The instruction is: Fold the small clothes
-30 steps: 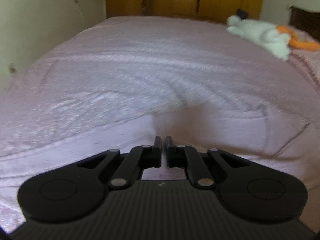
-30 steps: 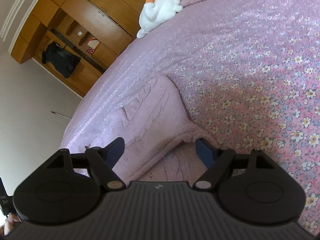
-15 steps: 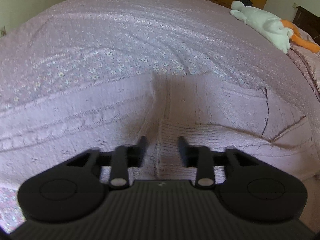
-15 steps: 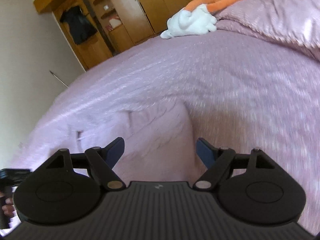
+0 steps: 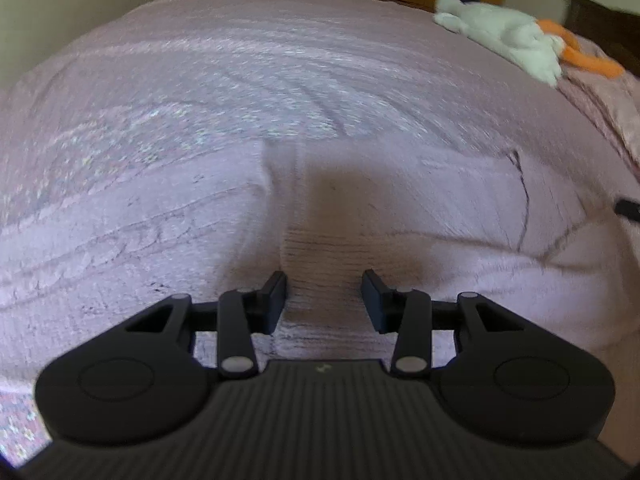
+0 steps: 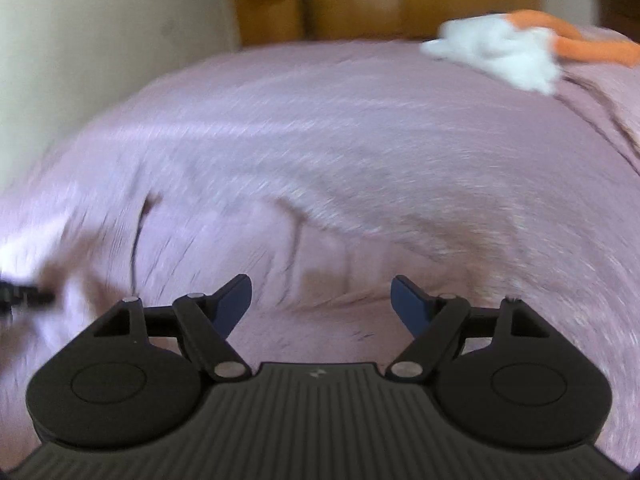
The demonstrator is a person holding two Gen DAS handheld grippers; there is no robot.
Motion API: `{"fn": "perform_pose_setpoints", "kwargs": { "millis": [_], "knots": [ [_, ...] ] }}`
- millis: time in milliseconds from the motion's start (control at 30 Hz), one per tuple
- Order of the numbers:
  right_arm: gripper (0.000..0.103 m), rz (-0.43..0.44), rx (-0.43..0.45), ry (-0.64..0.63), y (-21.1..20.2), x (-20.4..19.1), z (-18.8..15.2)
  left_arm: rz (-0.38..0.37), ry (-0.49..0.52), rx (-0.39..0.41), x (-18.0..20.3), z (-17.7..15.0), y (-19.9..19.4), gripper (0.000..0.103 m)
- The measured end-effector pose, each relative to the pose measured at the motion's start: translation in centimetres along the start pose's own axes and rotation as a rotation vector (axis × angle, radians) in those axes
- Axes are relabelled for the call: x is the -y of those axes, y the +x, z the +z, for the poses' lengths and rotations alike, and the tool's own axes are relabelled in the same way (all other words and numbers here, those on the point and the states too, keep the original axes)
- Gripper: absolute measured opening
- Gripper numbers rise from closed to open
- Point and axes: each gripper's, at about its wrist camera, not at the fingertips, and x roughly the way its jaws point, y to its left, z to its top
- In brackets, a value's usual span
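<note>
Left wrist | tongs (image 5: 324,300) apart over pink knit garment (image 5: 400,216) | bed (image 5: 280,60)

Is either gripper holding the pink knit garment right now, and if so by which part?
Nothing is held. The left gripper is open above the pink knit garment, its ribbed edge between the fingers. The right gripper is open too.
</note>
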Motion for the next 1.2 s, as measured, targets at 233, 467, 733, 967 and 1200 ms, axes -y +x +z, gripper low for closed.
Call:
{"fn": "perform_pose_setpoints", "kwargs": {
  "millis": [233,467,733,967,1200],
  "knots": [
    [0.083,0.004,-0.086,-0.295,0.9,-2.9,-0.7,-0.023,0.121,-0.007,1.0,-0.5,-2.1,0.014],
    [0.082,-0.002,-0.079,-0.396,2.1,-4.4,-0.5,-0.036,0.117,-0.070,-0.2,-1.9,-2.8,0.014],
    [0.007,0.015,-0.008,-0.450,1.3,-5.4,-0.8,-0.061,0.083,-0.022,-0.5,-1.7,-2.4,0.017],
    [0.008,-0.102,0.100,-0.293,1.1,-4.4,-0.4,-0.031,0.115,0.161,0.1,-1.1,-5.2,0.016],
    [0.078,-0.139,0.095,-0.162,-0.3,-4.1,-1.8,0.034,0.171,0.067,1.0,-0.2,-1.4,0.030]
  ]
}}
